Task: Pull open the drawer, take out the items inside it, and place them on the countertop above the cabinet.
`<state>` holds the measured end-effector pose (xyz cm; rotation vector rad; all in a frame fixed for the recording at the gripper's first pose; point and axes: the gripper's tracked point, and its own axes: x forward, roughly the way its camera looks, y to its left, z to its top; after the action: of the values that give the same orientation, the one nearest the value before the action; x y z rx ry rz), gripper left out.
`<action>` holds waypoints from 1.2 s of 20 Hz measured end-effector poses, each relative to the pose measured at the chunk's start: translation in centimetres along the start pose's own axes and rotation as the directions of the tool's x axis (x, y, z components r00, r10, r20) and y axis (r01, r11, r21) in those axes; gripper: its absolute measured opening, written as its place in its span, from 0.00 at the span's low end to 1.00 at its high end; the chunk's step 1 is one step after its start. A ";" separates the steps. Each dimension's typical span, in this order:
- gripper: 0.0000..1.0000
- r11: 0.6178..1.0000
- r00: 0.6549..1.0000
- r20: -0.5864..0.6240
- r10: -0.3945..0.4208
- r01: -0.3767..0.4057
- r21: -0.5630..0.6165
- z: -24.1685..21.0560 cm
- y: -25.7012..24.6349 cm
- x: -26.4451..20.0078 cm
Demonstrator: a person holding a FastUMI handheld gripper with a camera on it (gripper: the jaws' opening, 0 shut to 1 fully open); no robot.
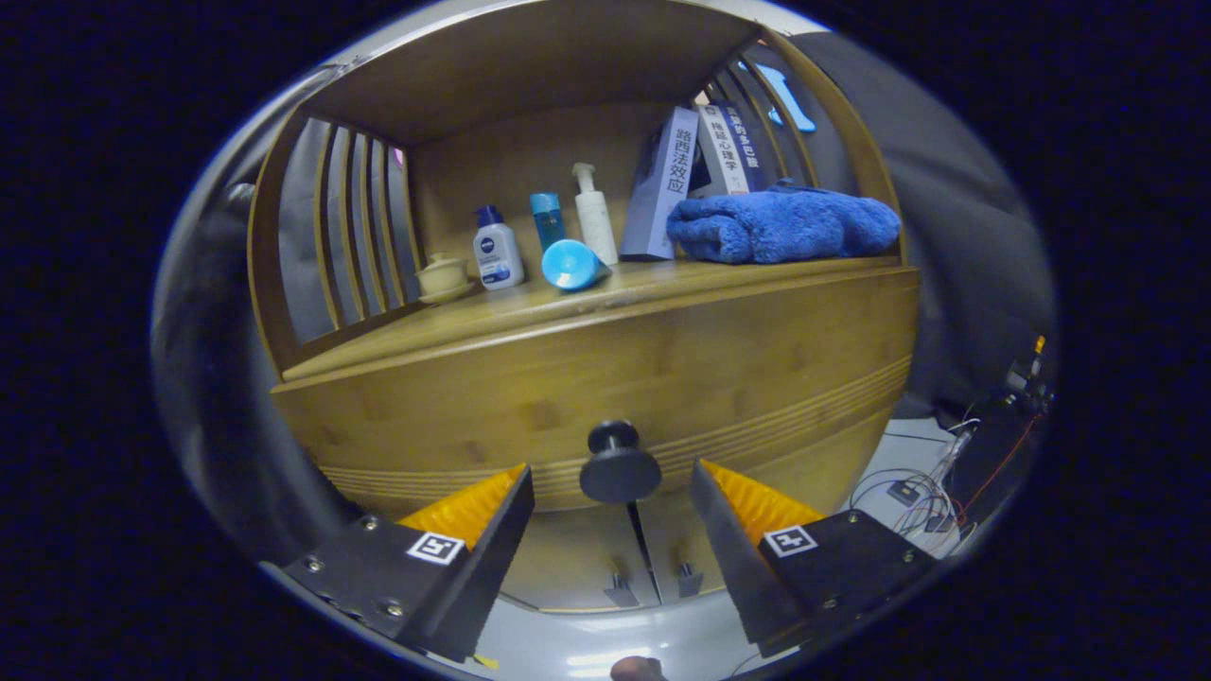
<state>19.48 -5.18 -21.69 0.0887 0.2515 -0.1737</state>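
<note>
Drawer (605,378) front spans the bamboo cabinet (312,236) directly ahead of your gripper (613,492), at 12 o'clock, and sits closed flush. Countertop (454,326) above it carries, from 1 o'clock round to 11 o'clock: a folded blue towel (783,225), 2 leaning books (691,170), a white pump bottle (594,214), a tipped blue bottle (570,264), a white lotion bottle (497,250) and a small lidded cup (443,276). Your jaws stand wide, either side of the dark drawer knob (619,465), neither finger touching it.
</note>
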 end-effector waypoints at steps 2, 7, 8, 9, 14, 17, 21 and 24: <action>0.99 1.000 1.000 -0.013 -0.007 0.007 -0.001 -0.8 -0.3 -1.4; 0.99 1.000 1.000 -0.016 -0.005 0.005 0.025 -2.0 -0.8 -5.8; 0.99 1.000 1.000 -0.014 0.002 -0.002 0.031 -2.0 -0.6 -6.7; 0.99 0.999 1.000 -0.009 0.009 -0.009 0.035 -1.7 -0.5 -7.7; 0.99 0.997 0.996 0.073 0.041 -0.045 0.059 3.5 -0.1 -12.3; 0.99 0.995 0.989 0.131 0.068 -0.077 0.062 7.8 0.4 -15.3; 0.99 0.991 0.978 0.173 0.118 -0.126 0.036 13.0 1.1 -19.1; 0.99 0.990 0.971 0.192 0.141 -0.140 -0.018 16.3 1.3 -22.0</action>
<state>2.67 -2.13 -0.26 0.0849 0.0515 -0.0402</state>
